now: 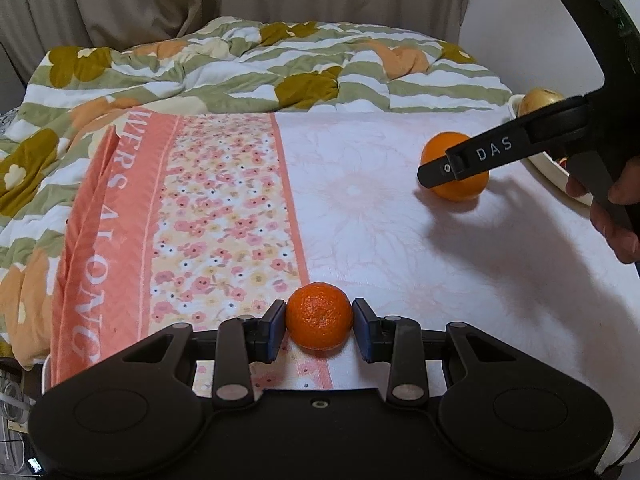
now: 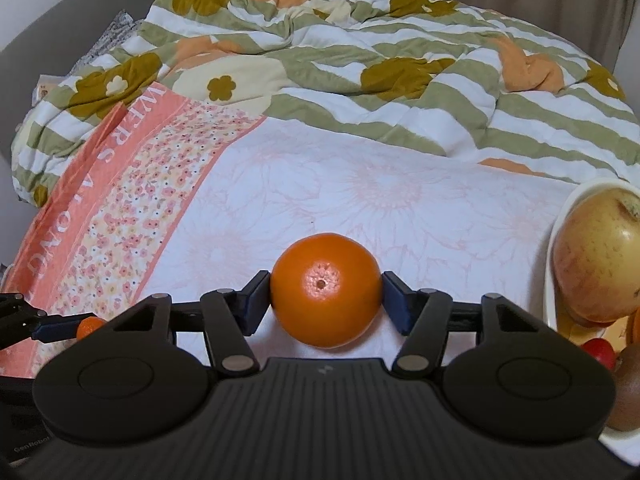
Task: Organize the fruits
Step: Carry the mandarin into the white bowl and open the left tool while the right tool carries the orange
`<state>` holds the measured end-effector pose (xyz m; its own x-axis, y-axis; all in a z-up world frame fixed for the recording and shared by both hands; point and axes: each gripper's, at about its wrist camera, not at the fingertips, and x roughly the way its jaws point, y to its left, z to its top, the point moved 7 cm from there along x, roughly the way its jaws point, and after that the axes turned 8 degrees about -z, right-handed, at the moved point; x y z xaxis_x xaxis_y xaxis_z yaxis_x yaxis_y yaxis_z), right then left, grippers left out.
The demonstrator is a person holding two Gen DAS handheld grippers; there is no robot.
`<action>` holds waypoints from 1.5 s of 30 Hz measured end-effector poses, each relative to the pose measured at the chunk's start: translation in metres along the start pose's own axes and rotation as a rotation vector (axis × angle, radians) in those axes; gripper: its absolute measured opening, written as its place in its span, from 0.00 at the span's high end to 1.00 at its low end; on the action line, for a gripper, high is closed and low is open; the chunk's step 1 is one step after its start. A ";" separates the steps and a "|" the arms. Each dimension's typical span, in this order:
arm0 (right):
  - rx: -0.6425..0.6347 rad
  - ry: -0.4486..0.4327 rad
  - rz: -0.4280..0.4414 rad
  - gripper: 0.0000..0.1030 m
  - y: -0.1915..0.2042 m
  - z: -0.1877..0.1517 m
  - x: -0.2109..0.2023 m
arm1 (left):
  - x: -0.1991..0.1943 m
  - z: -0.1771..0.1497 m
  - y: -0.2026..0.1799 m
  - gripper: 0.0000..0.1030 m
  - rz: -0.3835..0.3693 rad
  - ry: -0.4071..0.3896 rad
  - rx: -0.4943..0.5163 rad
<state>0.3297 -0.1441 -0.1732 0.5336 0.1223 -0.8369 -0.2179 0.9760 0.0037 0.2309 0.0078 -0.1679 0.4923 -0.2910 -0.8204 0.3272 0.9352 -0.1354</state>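
My left gripper (image 1: 320, 322) is shut on a small bumpy mandarin (image 1: 319, 316) resting on the bedsheet near the floral stripe. My right gripper (image 2: 326, 300) is shut on a larger smooth orange (image 2: 326, 290) on the white sheet; the left wrist view shows this orange (image 1: 460, 190) behind the right gripper's black finger (image 1: 472, 158). The left gripper with its mandarin (image 2: 89, 327) shows at the left edge of the right wrist view. A white plate (image 2: 560, 264) at the right holds a yellow apple (image 2: 600, 260) and other fruit.
A rumpled green-striped floral quilt (image 1: 240, 60) covers the far half of the bed. A pink lettered band (image 1: 108, 220) runs along the sheet's left side. On the plate lie a small red fruit (image 2: 598, 352) and a brown fruit (image 2: 628, 392). Curtains hang behind.
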 end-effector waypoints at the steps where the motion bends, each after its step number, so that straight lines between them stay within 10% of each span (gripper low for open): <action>1: 0.003 -0.001 0.005 0.27 0.001 0.000 -0.001 | -0.002 0.002 0.000 0.62 0.000 -0.006 0.000; 24: 0.123 -0.119 -0.040 0.28 -0.024 -0.022 -0.107 | -0.057 0.026 -0.034 0.62 0.003 -0.168 0.050; 45: 0.260 -0.201 -0.147 0.28 -0.125 -0.086 -0.224 | -0.076 0.066 -0.161 0.62 -0.104 -0.275 0.168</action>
<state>0.1676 -0.3087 -0.0332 0.6992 -0.0149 -0.7148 0.0744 0.9959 0.0521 0.1939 -0.1334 -0.0473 0.6409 -0.4485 -0.6230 0.5045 0.8578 -0.0985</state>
